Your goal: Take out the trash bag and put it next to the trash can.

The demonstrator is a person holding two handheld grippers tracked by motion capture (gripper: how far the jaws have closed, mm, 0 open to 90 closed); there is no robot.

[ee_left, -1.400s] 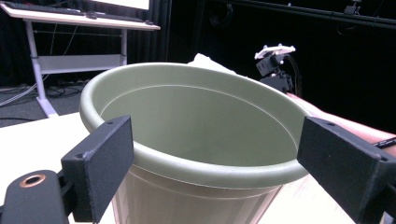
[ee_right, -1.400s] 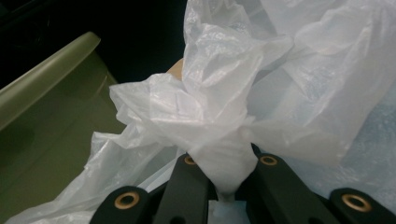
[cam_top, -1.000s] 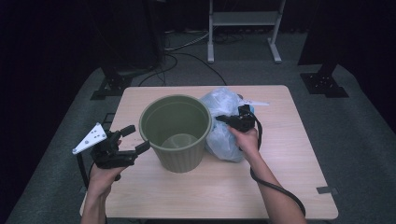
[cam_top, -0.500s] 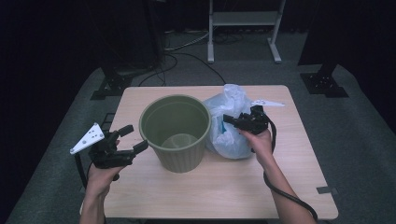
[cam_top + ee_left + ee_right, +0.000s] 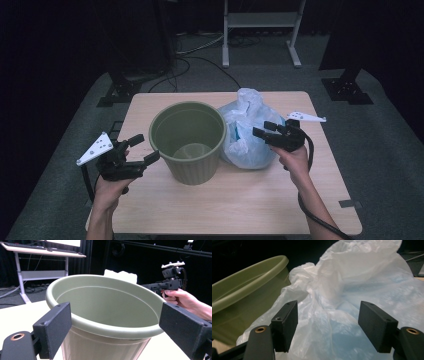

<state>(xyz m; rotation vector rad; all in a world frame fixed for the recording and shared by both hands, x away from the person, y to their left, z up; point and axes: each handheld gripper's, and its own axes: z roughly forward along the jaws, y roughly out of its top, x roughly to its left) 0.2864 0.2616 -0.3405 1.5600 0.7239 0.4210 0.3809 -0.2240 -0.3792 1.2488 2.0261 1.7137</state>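
A green bucket [image 5: 189,141] is seen upright near the middle of a light wooden table [image 5: 240,205], its mouth open upward and its inside bare in the high view. A white plastic bag [image 5: 246,131], crumpled and translucent with a bluish mass inside, is set against the bucket's right wall on the tabletop; its bunched top rises above the bucket's rim. In the right gripper view the bag [image 5: 352,302] is shown directly ahead of the jaws, with the bucket [image 5: 244,295] at the left edge, touching the bag.

The right gripper [image 5: 265,131] is held by the right hand [image 5: 292,157] at the bag's right side, level with its upper half; its jaws are spread wide and point toward the bag, and nothing is pinched between them. Whether the tips touch the plastic cannot be told. A white three-cornered plate [image 5: 306,117] is carried on top of it, and a black cable [image 5: 315,210] trails down along the forearm.

The left gripper [image 5: 143,148] is held by the left hand [image 5: 110,185] just to the left of the bucket, near the table's left edge. Its jaws are likewise spread apart, directed at the bucket's wall, with nothing between them. In the left gripper view the bucket [image 5: 105,315] is framed between the two open jaws, and the right gripper [image 5: 156,286] is seen beyond the rim.

The table stands on grey carpet [image 5: 380,150], with a white metal frame [image 5: 260,25] behind it.
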